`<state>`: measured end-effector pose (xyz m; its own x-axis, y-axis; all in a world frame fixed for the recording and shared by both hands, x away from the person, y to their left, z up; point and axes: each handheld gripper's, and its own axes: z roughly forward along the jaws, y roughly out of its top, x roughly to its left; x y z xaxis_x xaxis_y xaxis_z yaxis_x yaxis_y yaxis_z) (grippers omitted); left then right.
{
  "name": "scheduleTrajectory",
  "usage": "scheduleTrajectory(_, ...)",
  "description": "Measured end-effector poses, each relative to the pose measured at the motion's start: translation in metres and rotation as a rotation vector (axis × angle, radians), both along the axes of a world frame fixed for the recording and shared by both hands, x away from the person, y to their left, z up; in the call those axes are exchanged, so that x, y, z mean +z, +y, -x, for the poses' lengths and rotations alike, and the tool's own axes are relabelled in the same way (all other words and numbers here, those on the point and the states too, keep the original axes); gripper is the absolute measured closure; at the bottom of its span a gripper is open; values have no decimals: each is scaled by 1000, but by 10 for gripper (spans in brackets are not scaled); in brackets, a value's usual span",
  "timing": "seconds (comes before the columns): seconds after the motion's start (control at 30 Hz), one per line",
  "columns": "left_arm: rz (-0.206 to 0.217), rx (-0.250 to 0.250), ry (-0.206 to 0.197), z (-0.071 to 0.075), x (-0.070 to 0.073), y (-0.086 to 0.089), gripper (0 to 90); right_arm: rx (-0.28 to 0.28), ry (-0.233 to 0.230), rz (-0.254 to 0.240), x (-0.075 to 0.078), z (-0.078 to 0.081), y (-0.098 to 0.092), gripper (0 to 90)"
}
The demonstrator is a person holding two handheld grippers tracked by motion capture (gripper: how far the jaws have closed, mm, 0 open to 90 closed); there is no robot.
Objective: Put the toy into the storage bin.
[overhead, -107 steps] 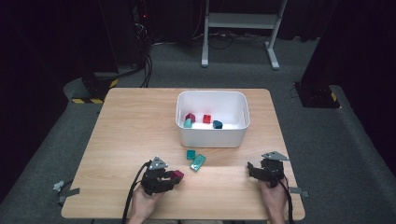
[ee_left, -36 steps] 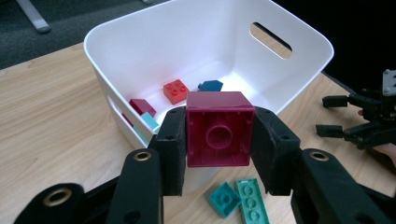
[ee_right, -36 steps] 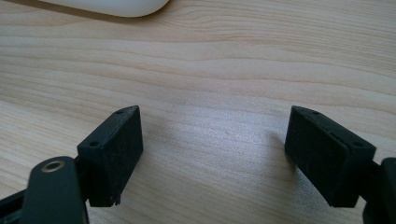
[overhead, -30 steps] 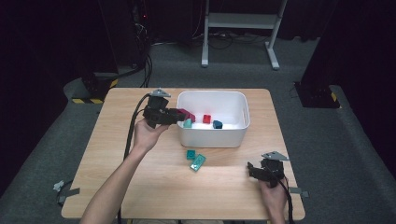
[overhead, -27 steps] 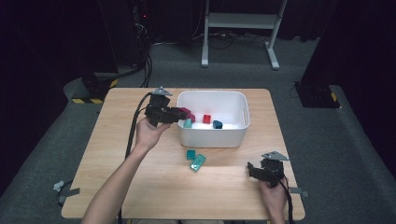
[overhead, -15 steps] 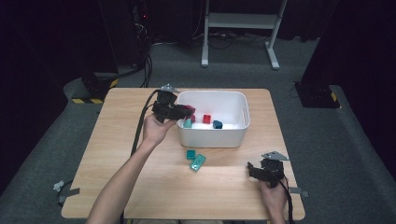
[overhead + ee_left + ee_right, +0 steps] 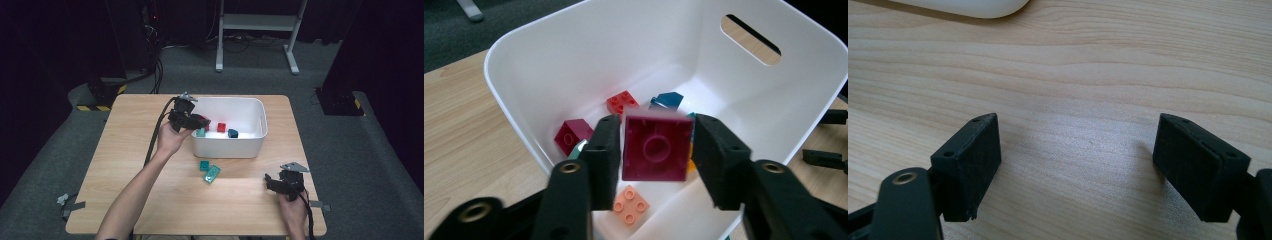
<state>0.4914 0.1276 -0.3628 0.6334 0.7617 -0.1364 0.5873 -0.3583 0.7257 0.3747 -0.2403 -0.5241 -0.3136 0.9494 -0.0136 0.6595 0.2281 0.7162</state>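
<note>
Left claw [image 7: 651,150]: jaws just opening, dark red brick [image 7: 655,148] loose between them, above white bin [image 7: 524,65].
Right claw [image 7: 1098,165]: wide apart, idle on bench [image 7: 1088,65].
Meaning: brick drops in; two teal bricks [image 7: 209,170] remain.

The tub [image 7: 524,70] is white. The brick [image 7: 655,148] between the black jaws is dark red. Inside lie a red brick [image 7: 622,103], a blue one [image 7: 667,100] and an orange one [image 7: 630,205]. The table [image 7: 140,200] is light wood, with two teal bricks [image 7: 208,170].
</note>
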Motion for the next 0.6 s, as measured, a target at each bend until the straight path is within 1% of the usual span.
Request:
scheduleTrajectory(0.03, -1, 2, -1, 0, 0, 0, 487, 0, 0, 0, 0, 0, 0, 192)
scheduleTrajectory(0.1, -9, 7, -9, 1, 1, 1, 454, 0, 0, 0, 0, 0, 0, 192)
scheduleTrajectory(0.13, -7, 9, -11, 3, 2, 2, 447, 0, 0, 0, 0, 0, 0, 192)
scheduleTrajectory(0.23, 0, 13, -36, 8, 6, 4, 436, 0, 0, 0, 0, 0, 0, 192)
scheduleTrajectory(0.4, 4, 3, -70, 22, 12, 11, 420, 0, 0, 0, 0, 0, 0, 192)
scheduleTrajectory(0.5, 1, 4, -84, 31, 14, 15, 410, 0, 0, 0, 0, 0, 0, 192)
scheduleTrajectory(0.6, 15, 10, -84, 40, 16, 20, 402, 0, 0, 0, 0, 0, 0, 192)
